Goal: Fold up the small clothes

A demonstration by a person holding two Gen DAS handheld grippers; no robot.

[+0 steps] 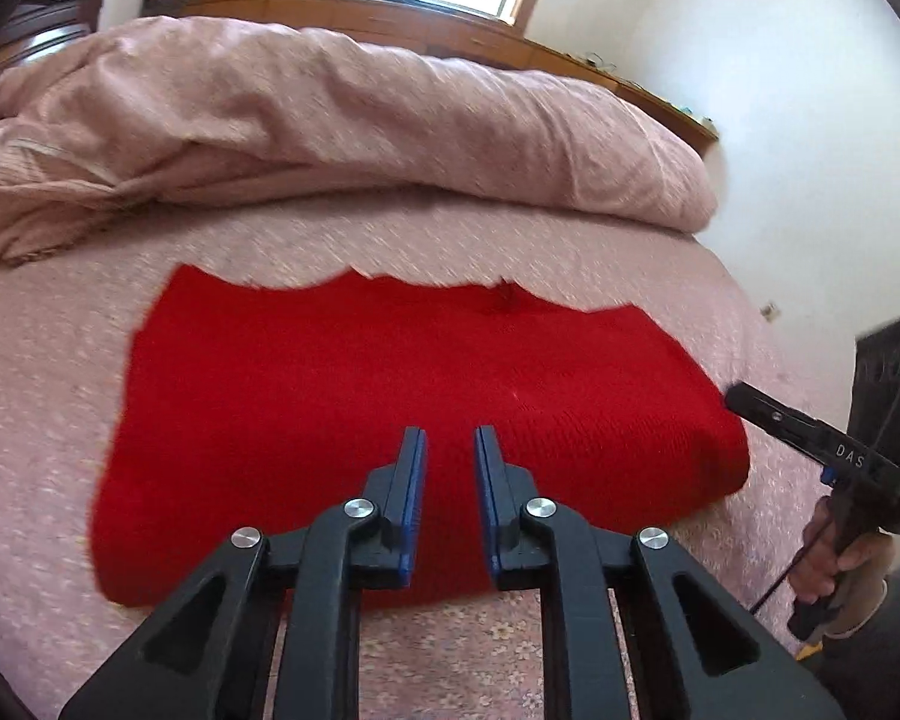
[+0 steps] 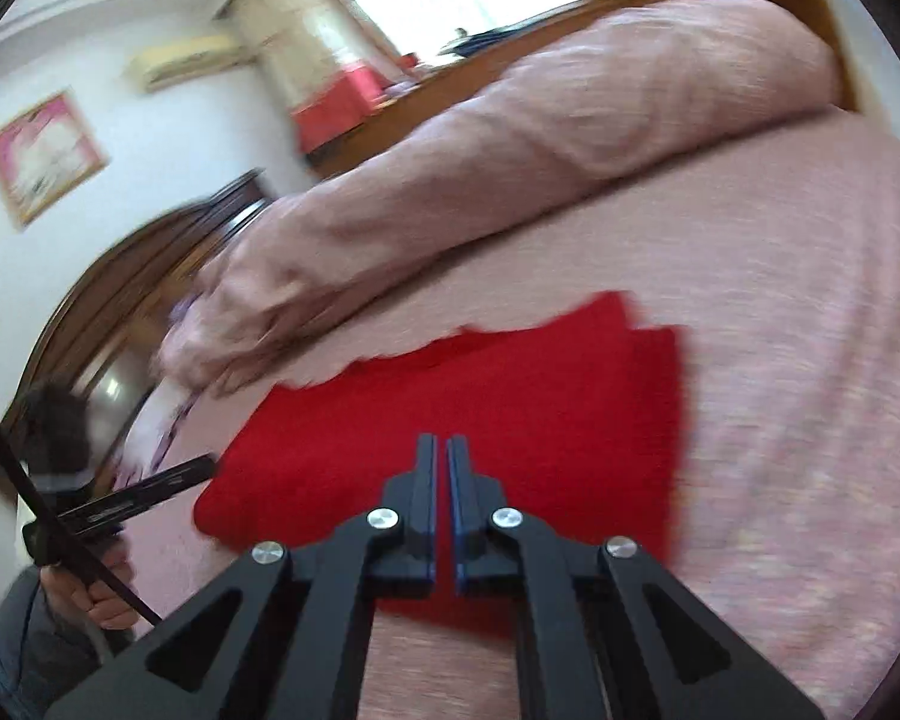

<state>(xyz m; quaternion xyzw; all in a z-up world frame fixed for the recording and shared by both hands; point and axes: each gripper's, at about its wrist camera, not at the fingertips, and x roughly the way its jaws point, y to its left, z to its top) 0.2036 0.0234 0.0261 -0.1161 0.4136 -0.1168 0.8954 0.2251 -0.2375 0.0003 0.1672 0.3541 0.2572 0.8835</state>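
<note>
A red knitted garment (image 1: 390, 420) lies folded flat in a rectangle on the pink bed cover (image 1: 42, 420). My left gripper (image 1: 449, 433) hovers over its near edge, fingers a little apart and empty. My right gripper (image 2: 441, 441) is over the garment's near side (image 2: 480, 408) in the blurred right wrist view, jaws nearly closed with a thin gap, holding nothing. The right gripper also shows at the garment's right corner in the left wrist view (image 1: 744, 396). The left gripper shows at the left edge of the right wrist view (image 2: 198, 468).
A rumpled pink duvet (image 1: 330, 120) is piled across the bed behind the garment. A wooden headboard (image 2: 120, 300) stands at the left, a wooden dresser (image 1: 450, 30) under the window behind. White walls lie to the right.
</note>
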